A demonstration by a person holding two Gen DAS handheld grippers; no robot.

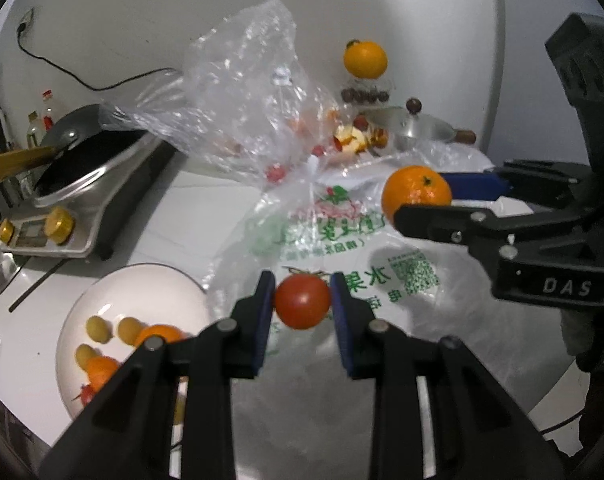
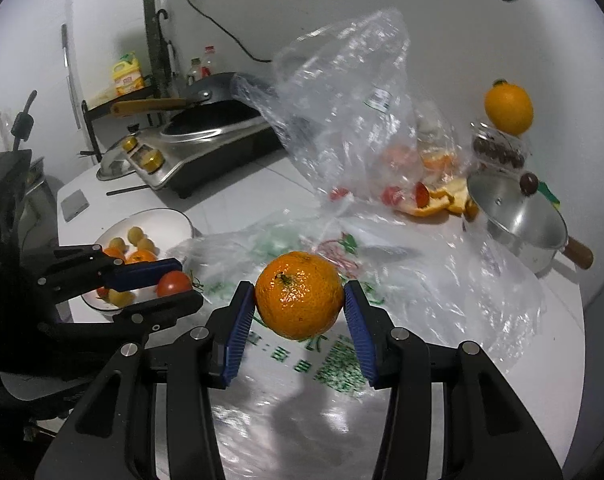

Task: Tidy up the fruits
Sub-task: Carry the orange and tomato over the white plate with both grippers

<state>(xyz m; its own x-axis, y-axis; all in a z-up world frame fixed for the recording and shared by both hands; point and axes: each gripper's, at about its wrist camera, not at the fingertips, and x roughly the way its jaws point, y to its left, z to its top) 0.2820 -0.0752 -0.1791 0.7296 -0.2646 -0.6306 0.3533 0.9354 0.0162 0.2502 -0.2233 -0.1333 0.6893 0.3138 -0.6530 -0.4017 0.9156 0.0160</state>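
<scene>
While my left gripper (image 1: 302, 304) is clamping a tomato (image 1: 302, 301) mid-frame and my right gripper (image 2: 300, 312) is squeezing a mandarin (image 2: 300, 295), I'm guessing both are heading for the plate (image 1: 142, 280) lower left, needing a gentle drop.

White countertop (image 2: 238, 196) carries a plate (image 2: 170, 218) of fruit, an induction cooker (image 2: 206, 152), a steel pot (image 2: 518, 216), a phone (image 2: 75, 203), and crumpled plastic bags (image 2: 402, 280) spread across the middle.
</scene>
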